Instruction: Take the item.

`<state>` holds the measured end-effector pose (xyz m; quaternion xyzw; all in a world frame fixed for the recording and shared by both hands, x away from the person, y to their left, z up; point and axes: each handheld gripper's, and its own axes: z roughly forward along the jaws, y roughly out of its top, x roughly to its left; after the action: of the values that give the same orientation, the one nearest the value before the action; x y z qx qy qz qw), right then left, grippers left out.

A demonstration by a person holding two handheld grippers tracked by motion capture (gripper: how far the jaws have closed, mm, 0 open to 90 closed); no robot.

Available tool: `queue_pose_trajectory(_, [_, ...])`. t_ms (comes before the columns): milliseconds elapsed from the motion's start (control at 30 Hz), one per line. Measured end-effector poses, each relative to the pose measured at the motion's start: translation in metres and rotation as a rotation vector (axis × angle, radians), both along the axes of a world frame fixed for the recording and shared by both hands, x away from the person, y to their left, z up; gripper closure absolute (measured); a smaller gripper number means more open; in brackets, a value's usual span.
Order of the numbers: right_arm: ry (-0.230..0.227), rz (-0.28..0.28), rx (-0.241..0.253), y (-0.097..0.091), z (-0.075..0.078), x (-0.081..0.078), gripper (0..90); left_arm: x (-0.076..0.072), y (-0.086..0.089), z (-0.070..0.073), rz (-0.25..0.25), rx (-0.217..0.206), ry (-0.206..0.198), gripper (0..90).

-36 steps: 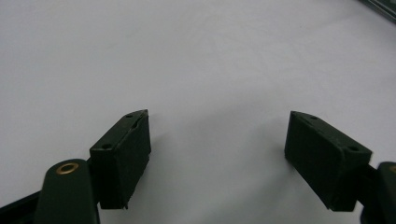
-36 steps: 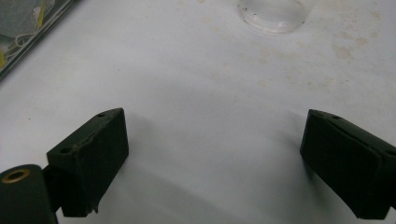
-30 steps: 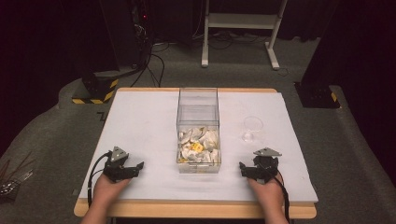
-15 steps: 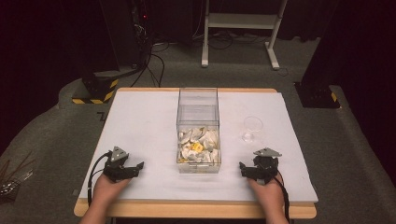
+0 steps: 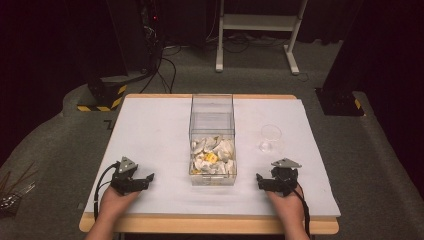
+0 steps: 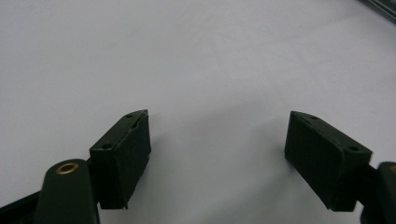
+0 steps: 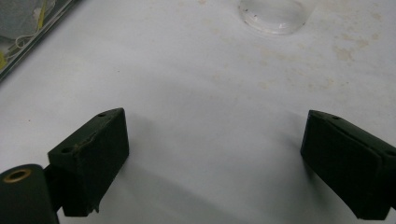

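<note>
A clear plastic box stands mid-table, its near end heaped with white and yellow wrapped pieces. A clear glass cup stands to the right of it; its base shows at the top of the right gripper view. My left gripper rests on the white table cover near the front left, open, with bare cover between its jaws. My right gripper rests near the front right, open and holding nothing. A corner of the box shows at that view's upper left.
The white-covered table has a wooden front edge. Beyond it are a dark floor, cables, a white stand's legs and black-and-yellow striped bases. Faint stains mark the cover near the cup.
</note>
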<state>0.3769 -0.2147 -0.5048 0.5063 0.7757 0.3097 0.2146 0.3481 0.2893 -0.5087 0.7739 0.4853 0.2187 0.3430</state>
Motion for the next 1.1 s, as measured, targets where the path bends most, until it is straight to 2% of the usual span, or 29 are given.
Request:
queue_pose_trajectory(233, [-0.018, 0.023, 0.02, 0.001, 0.004, -0.003, 10.8, 0.0, 0.0, 0.0, 0.0, 0.0, 0.0, 22.6])
queue_pose_trajectory(700, [-0.065, 0.071, 0.004, 0.01, 0.012, -0.011, 10.8, 0.0, 0.0, 0.0, -0.001, -0.003, -0.001, 22.6])
queue_pose_trajectory(1100, [-0.082, 0.122, 0.026, 0.021, 0.015, -0.017, 13.3, 0.0, 0.0, 0.0, -0.003, -0.001, 0.0, 22.6])
